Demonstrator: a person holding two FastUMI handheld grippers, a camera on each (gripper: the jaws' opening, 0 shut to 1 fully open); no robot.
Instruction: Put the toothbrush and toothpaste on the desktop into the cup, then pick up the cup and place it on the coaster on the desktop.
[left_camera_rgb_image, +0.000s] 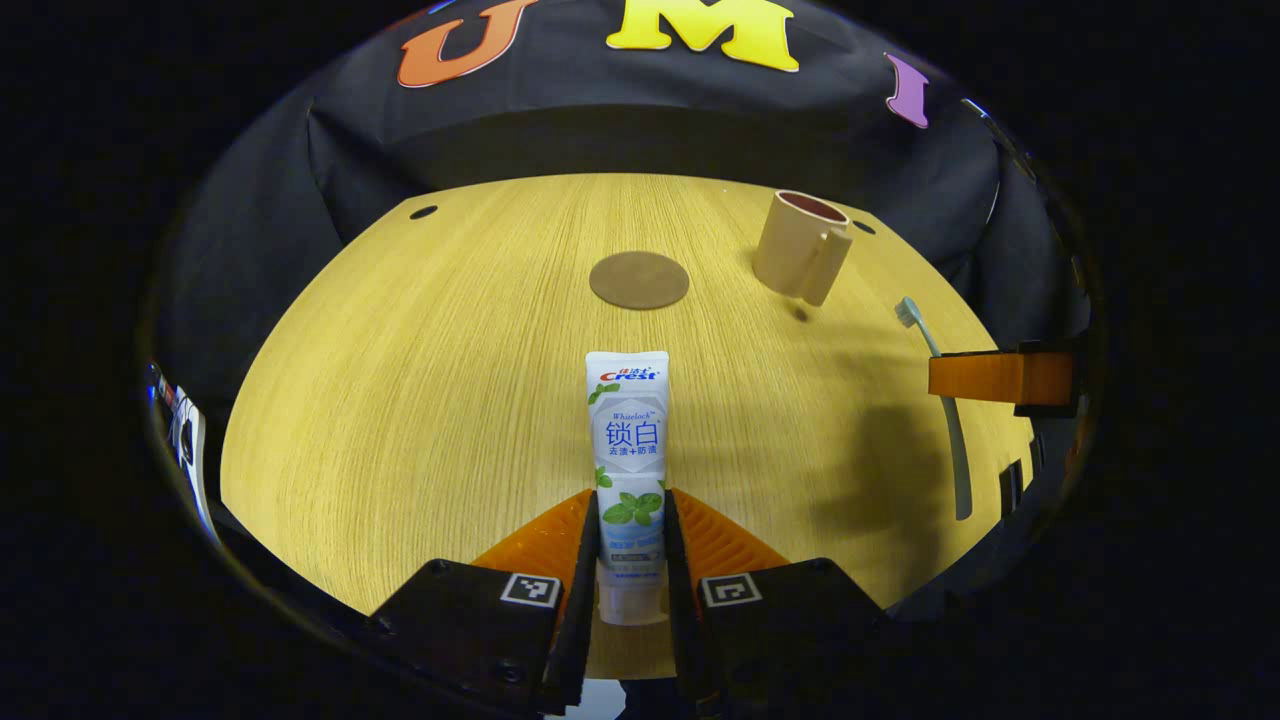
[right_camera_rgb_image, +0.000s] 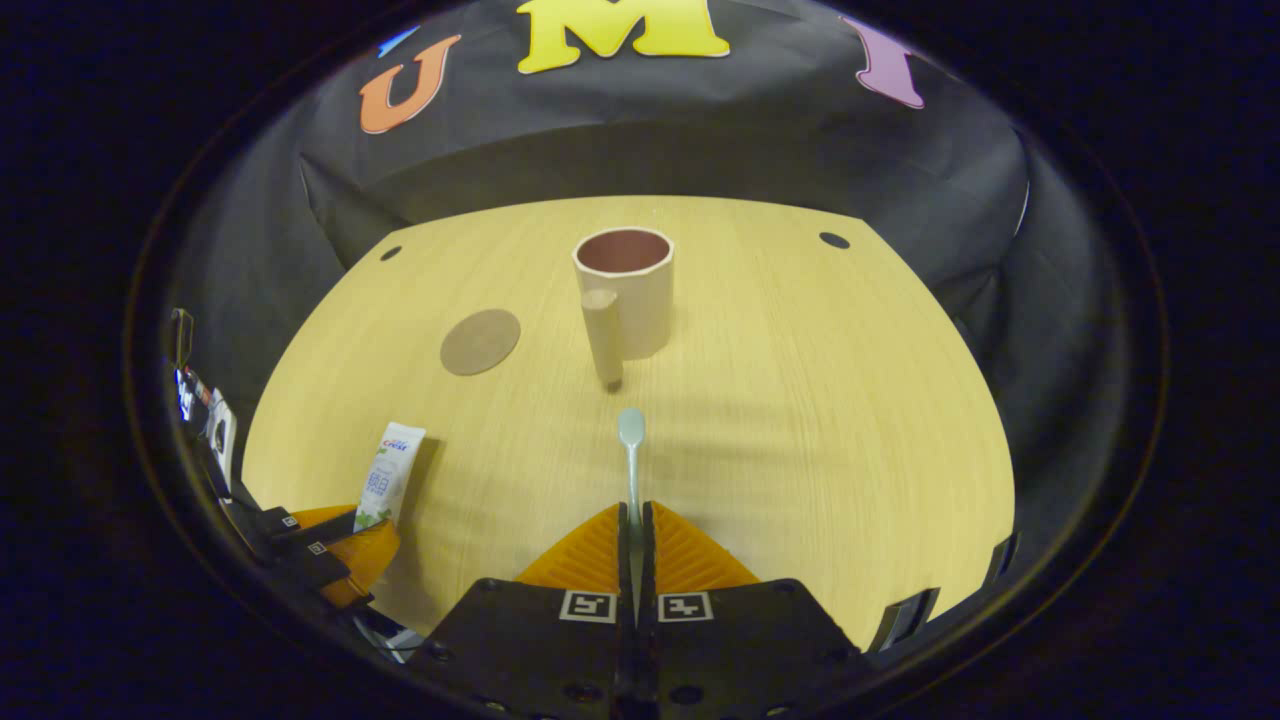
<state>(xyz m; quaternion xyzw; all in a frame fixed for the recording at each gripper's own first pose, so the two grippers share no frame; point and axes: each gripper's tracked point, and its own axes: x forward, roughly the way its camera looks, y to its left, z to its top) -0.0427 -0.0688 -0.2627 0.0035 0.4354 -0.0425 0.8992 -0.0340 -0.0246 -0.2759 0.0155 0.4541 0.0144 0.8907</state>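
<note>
Toothpaste (left_camera_rgb_image: 628, 470) clamped in left gripper (left_camera_rgb_image: 630, 530), long axis ahead; toothbrush (right_camera_rgb_image: 631, 450) pinched in right gripper (right_camera_rgb_image: 635, 540), head pointing at cup (right_camera_rgb_image: 624, 290), right nearer.

Both low views face the cup (left_camera_rgb_image: 802, 246) (shared).

A pale wood-grain table (right_camera_rgb_image: 800, 420) with dark holes near its far corners is seen. A round brown coaster (right_camera_rgb_image: 480, 341) lies flat on it, and a beige cup (right_camera_rgb_image: 625, 300) stands upright, apart from the coaster.
</note>
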